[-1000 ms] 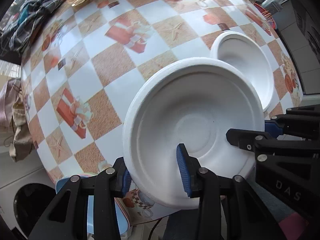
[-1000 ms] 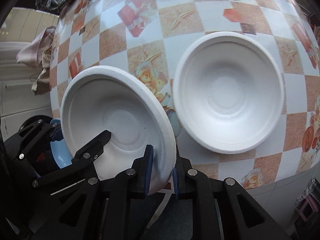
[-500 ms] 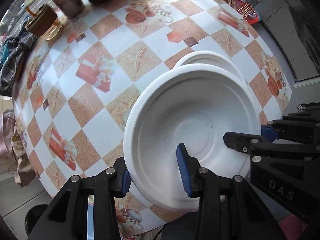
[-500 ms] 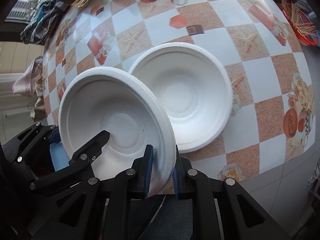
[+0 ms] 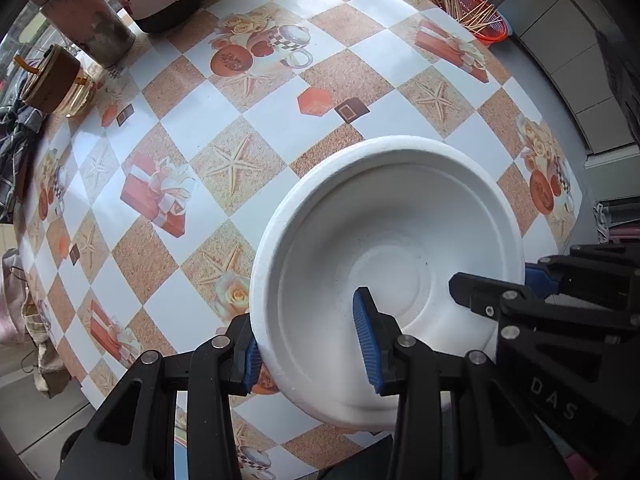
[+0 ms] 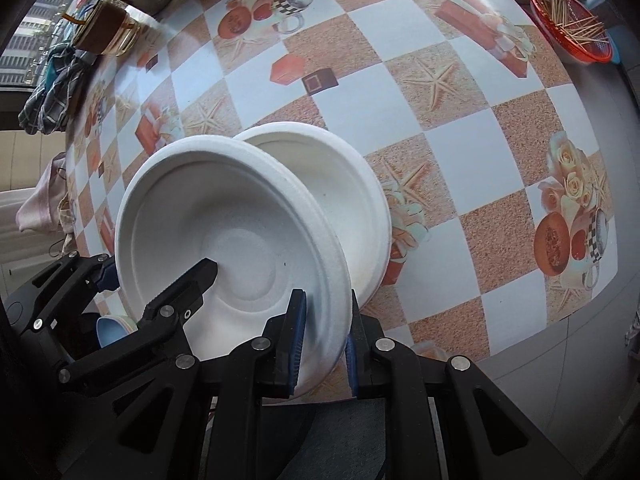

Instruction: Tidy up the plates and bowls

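A white foam bowl [image 5: 384,240] is held tilted above the table by both grippers. My left gripper [image 5: 310,344] has its fingers on either side of the bowl's left rim, one inside and one outside. My right gripper [image 6: 322,340] is shut on the bowl's right rim [image 6: 324,264]. In the right wrist view a second white foam bowl [image 6: 352,200] rests on the table right behind and partly under the held one. In the left wrist view the held bowl hides the second one.
A checkered tablecloth [image 5: 240,112] covers the table. At the far left stand a glass jar with a brown lid [image 5: 56,84] and a tall cup [image 5: 86,28]. A red basket of sticks [image 6: 572,28] sits at the far right. A blue item [image 6: 110,330] lies low at the table's near edge.
The held bowl has moved right and forward over the second bowl, now overlapping it. Both grippers kept their hold on its rim.
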